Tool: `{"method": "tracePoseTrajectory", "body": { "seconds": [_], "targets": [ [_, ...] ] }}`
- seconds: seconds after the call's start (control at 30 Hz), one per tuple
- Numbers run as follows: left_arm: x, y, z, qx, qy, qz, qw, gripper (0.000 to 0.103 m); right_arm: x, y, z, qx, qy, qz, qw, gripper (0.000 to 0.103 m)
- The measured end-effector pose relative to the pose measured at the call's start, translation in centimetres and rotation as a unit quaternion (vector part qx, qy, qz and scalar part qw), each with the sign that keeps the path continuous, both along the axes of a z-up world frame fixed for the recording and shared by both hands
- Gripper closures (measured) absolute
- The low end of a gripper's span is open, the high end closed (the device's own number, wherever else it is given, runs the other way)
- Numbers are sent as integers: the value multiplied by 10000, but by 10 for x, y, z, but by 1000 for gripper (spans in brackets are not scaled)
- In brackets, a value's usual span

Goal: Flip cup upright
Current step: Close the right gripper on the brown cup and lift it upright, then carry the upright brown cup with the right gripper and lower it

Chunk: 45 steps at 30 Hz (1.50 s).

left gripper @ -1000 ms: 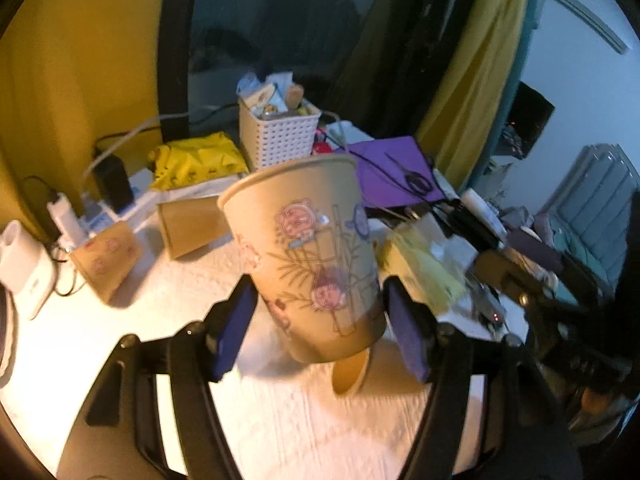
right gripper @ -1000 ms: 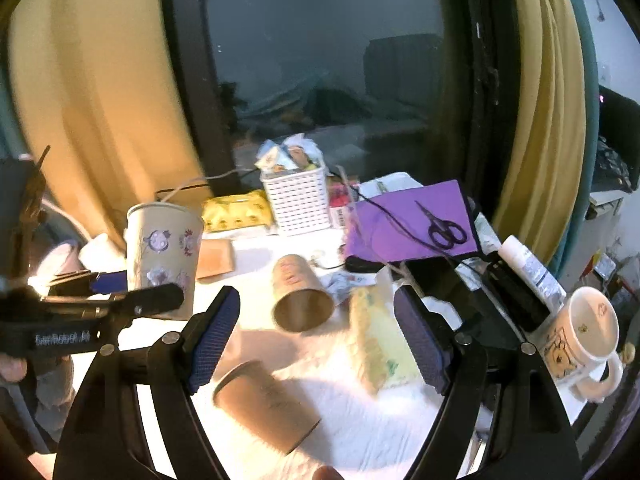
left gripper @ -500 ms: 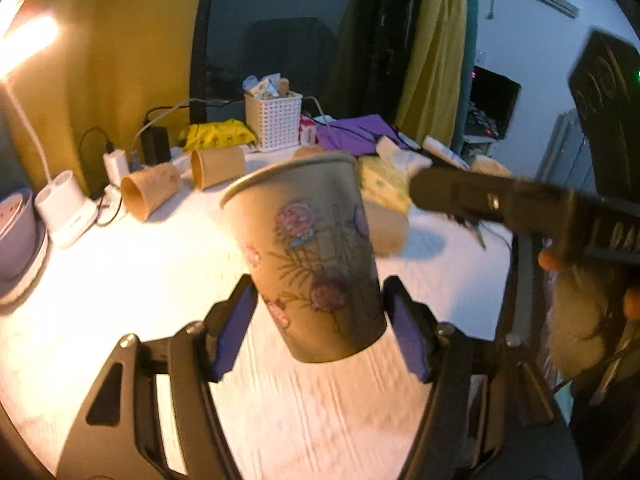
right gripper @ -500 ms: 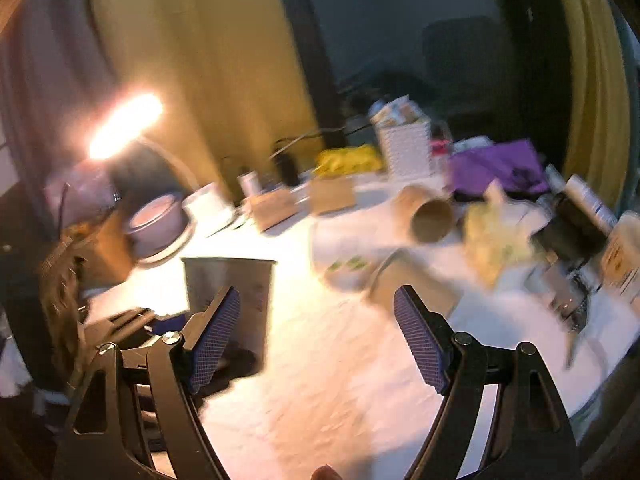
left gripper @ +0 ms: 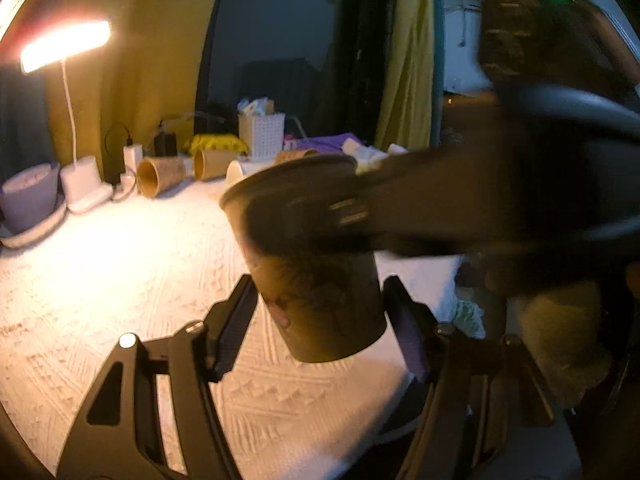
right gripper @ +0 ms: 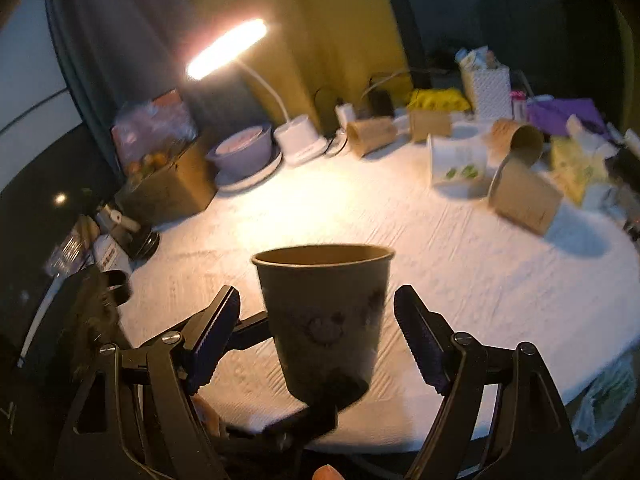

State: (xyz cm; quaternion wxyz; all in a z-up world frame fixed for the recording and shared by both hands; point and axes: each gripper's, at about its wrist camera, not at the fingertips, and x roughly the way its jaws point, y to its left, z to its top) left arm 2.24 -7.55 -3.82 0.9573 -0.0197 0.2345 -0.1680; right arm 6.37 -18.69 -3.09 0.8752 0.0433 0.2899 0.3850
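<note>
A printed paper cup (left gripper: pixel 320 292) stands upright, mouth up, between the fingers of my left gripper (left gripper: pixel 324 312), which is shut on its lower half above the white tablecloth (left gripper: pixel 120 272). In the right wrist view the same cup (right gripper: pixel 324 316) sits between the wide-open fingers of my right gripper (right gripper: pixel 320 340), with a gap on each side. The left gripper's fingers (right gripper: pixel 304 412) hold it from below and from the left. The right gripper's blurred black body (left gripper: pixel 460 208) crosses the upper cup in the left wrist view.
Several paper cups lie on their sides: two at the back (right gripper: pixel 372 136), two at the right (right gripper: pixel 524 196). A white mug (right gripper: pixel 456 164) lies nearby. A lit desk lamp (right gripper: pixel 226 48), a purple bowl (right gripper: pixel 244 150), a white basket (right gripper: pixel 486 88) and a cardboard box (right gripper: pixel 172 184) line the table's far side.
Both grippers swung left, away from the cluttered right side. The right gripper closed in so the held cup now sits between its open fingers. The left gripper kept its grip on the cup.
</note>
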Motion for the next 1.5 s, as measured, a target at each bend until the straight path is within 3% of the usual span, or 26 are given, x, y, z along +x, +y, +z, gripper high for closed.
{"method": "tracePoseTrajectory", "body": {
  "seconds": [0.23,0.33,0.67,0.73,0.83,1.0,1.2,1.33,1.5],
  "targets": [
    [-19,-14,3,316,-424,-274,9982,37,2,-1,-4,127,74,139,9998,24],
    [-19,-11,0,270,-366,-243,9987,37,5,-1,-6,111,104,152,9998,34],
    [-24,-3,-5,260,-148,-140,9995,36,15,17,-7,-44,218,311,9993,35],
    [-25,0,-9,296,20,-164,9994,23,17,20,-6,-69,193,285,9994,35],
    [-29,11,-12,203,141,-90,9997,20,19,27,-5,-138,104,249,9995,35],
    [-32,41,-19,108,568,260,9980,20,23,35,1,-218,-185,131,9995,35],
    [-35,86,-26,-162,892,910,9917,20,25,50,9,-437,-1125,-192,9925,35],
    [-28,126,-16,-582,871,1436,9841,20,36,64,5,-412,-1369,-189,9895,35],
    [-11,163,-4,-829,676,1916,9756,20,44,81,-2,-496,-1574,-155,9862,35]
  ]
}}
